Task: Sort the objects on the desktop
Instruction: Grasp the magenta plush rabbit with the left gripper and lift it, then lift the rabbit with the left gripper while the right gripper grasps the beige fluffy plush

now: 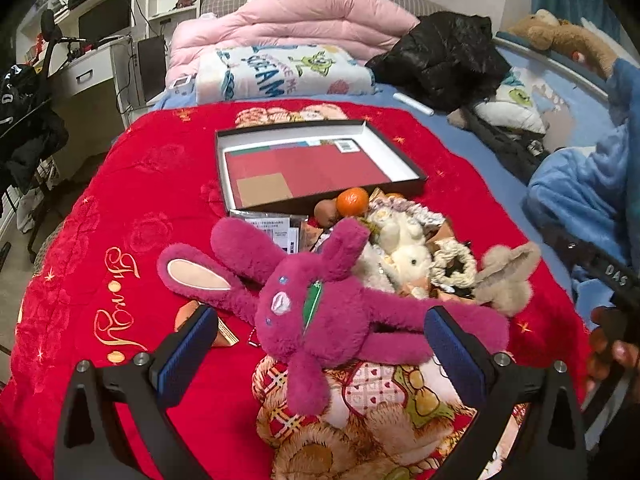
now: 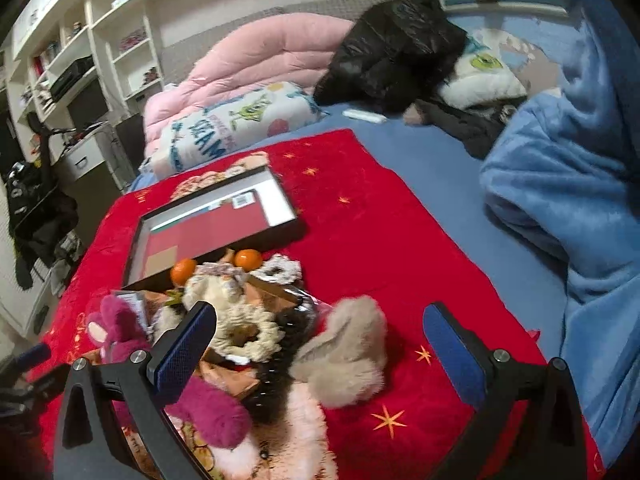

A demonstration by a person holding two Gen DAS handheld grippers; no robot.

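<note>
A magenta plush rabbit [image 1: 316, 312] lies on the red blanket [image 1: 120, 208], between the wide-open fingers of my left gripper [image 1: 320, 344], which is empty. A pile behind it holds a white plush [image 1: 404, 248], a beige plush [image 1: 508, 276], a rope ring [image 1: 452, 268] and an orange [image 1: 352, 201]. My right gripper [image 2: 320, 344] is open and empty, with the beige plush [image 2: 344, 356] between its fingers. Two oranges [image 2: 248, 259] [image 2: 183, 272], the rope ring [image 2: 252, 332] and the magenta rabbit [image 2: 120, 332] lie to its left.
An open black shallow box [image 1: 320, 160] with a red liner sits behind the pile, also in the right view [image 2: 208, 224]. Pink quilt [image 1: 296, 16], folded printed blanket [image 1: 280, 72], black jacket [image 1: 444, 56] and blue blanket [image 2: 560, 184] lie on the bed. Desk and shelves [image 1: 100, 40] stand left.
</note>
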